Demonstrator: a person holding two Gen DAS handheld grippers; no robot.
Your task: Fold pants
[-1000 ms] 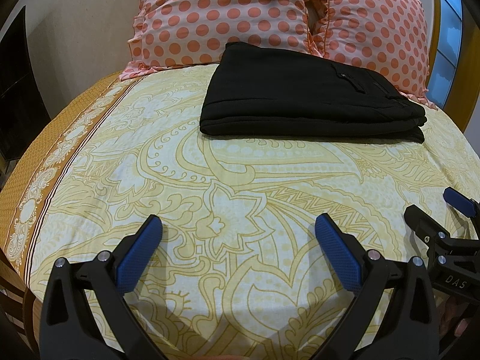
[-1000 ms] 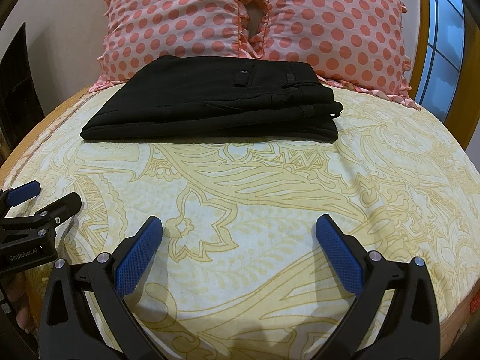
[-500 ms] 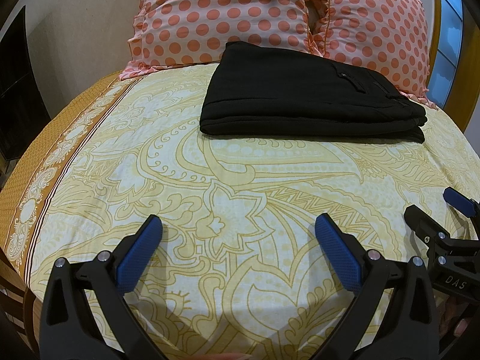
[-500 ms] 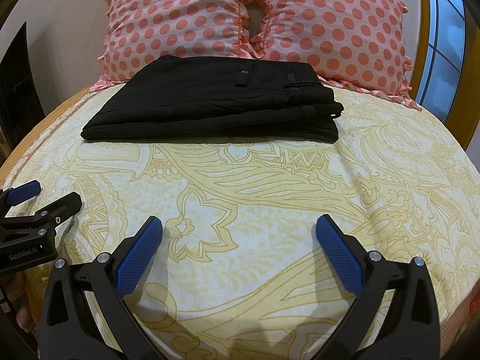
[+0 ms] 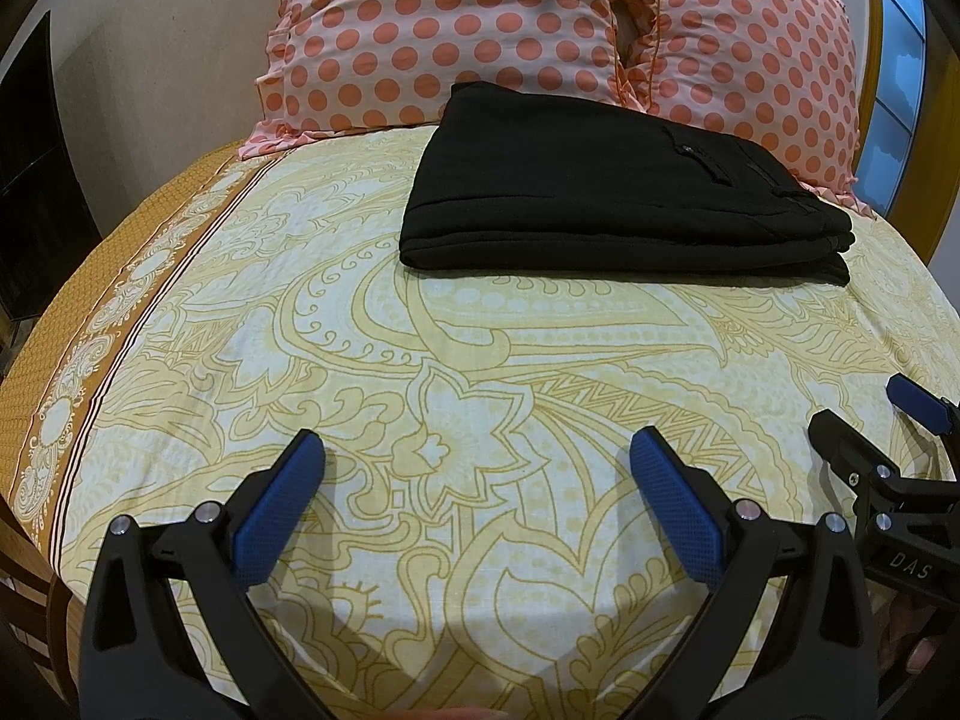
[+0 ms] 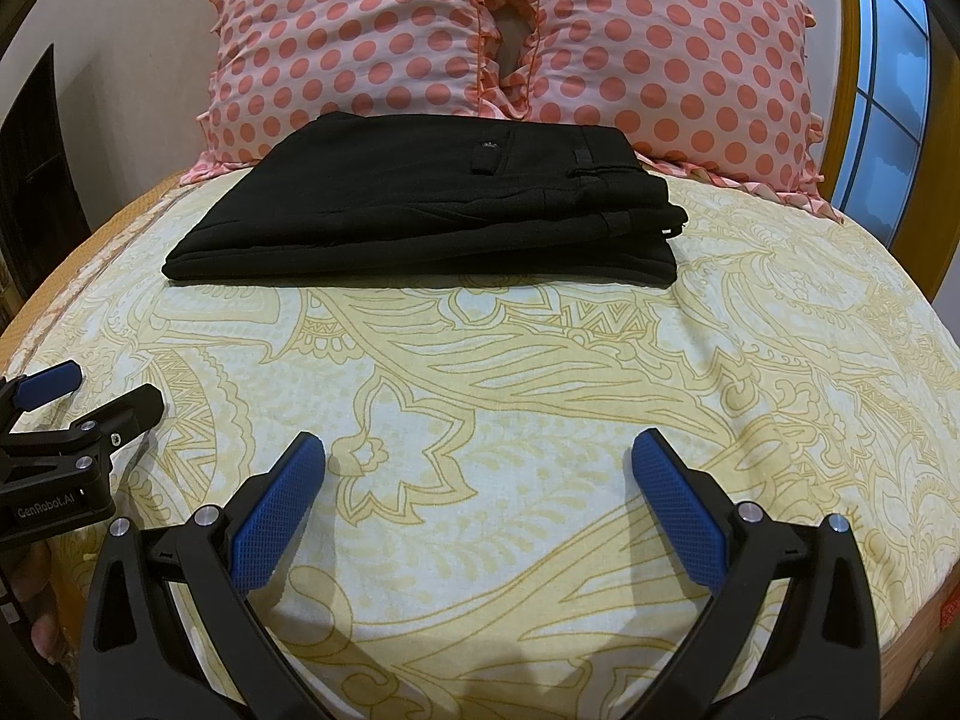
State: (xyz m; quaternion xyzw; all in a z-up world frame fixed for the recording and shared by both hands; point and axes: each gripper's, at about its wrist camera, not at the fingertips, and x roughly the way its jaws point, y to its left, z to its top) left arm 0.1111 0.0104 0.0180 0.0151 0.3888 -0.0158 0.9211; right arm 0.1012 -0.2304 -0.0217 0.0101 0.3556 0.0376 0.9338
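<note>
Black pants lie folded into a flat rectangle at the far end of the bed, just in front of the pillows, with the waistband end to the right. My left gripper hovers open over the bedsheet well short of the pants, nothing between its blue pads. My right gripper is likewise open and empty, at about the same distance from the pants. Each gripper shows at the edge of the other's view: the right gripper and the left gripper.
Two pink polka-dot pillows stand against the headboard behind the pants. The yellow patterned bedsheet covers the bed; its brown border marks the left edge. A window is at the right, and a dark object stands left of the bed.
</note>
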